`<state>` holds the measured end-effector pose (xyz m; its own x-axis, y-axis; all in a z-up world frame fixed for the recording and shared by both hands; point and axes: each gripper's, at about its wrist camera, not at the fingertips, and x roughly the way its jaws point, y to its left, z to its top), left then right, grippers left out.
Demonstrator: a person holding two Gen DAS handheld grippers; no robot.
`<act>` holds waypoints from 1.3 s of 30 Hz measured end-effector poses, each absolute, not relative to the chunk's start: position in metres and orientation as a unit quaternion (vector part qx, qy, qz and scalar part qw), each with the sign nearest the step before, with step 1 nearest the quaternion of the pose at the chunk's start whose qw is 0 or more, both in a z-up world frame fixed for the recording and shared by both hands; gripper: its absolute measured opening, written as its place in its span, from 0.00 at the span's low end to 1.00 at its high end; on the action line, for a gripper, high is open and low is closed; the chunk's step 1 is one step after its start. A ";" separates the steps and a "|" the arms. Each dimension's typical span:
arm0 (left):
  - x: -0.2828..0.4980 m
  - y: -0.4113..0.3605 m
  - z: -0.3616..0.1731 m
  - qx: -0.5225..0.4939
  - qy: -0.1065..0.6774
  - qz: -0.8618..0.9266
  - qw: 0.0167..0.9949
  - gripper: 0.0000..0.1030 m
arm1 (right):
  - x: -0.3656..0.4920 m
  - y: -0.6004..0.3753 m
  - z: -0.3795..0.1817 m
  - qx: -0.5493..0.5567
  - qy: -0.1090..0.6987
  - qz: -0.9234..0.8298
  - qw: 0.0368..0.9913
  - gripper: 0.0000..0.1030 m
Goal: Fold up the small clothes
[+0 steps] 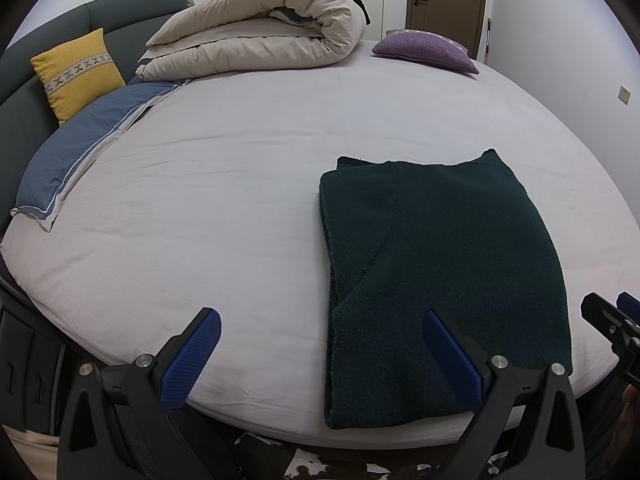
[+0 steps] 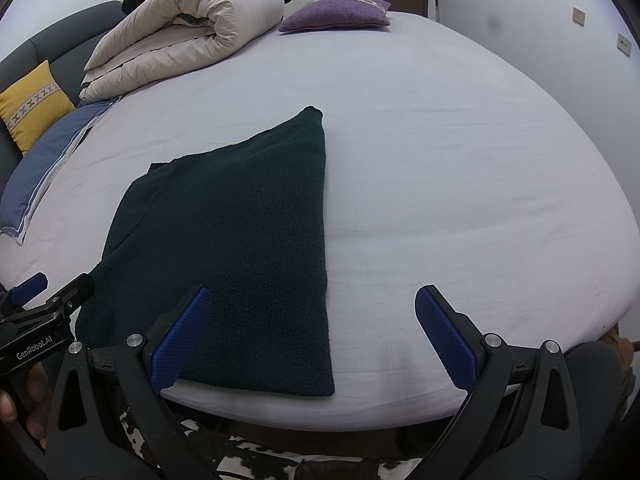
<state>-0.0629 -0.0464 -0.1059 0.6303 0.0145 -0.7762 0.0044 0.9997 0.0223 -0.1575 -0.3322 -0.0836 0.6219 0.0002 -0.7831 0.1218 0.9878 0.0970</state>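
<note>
Holding both claws wide apart, you have the folded sweater lying flat near the front edge of the bed.

From your left wrist view, your left claw (image 1: 322, 330) has its jaws spread and empty; its right finger hangs over the near left part of the dark green sweater (image 1: 440, 280), and whether it touches I cannot tell. The sweater lies on the pale sheet of the bed (image 1: 220, 200). Your right claw (image 1: 612, 316) shows at the right edge. A rolled duvet (image 1: 260, 28), a yellow pillow (image 1: 78, 74) and a purple cushion (image 1: 426, 50) sit far back.
From your right wrist view, your right claw (image 2: 310, 312) is likewise spread and empty, its left finger over the sweater (image 2: 240, 232) and its right finger over bare sheet. Your left claw (image 2: 52, 292) shows at the left edge.
</note>
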 end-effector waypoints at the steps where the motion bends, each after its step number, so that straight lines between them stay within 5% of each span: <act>1: -0.063 -0.046 -0.106 0.011 0.430 0.003 0.903 1.00 | -0.157 -0.332 -0.084 0.070 0.433 -0.034 0.898 1.00; 39: -0.064 -0.048 -0.107 0.012 0.432 -0.002 0.902 1.00 | -0.158 -0.329 -0.085 0.073 0.433 -0.035 0.898 1.00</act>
<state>-0.0642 -0.0476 -0.1066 0.6264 0.0071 -0.7795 0.0137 0.9997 0.0202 -0.1582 -0.3295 -0.0846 0.6221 0.0002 -0.7829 0.1261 0.9869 0.1005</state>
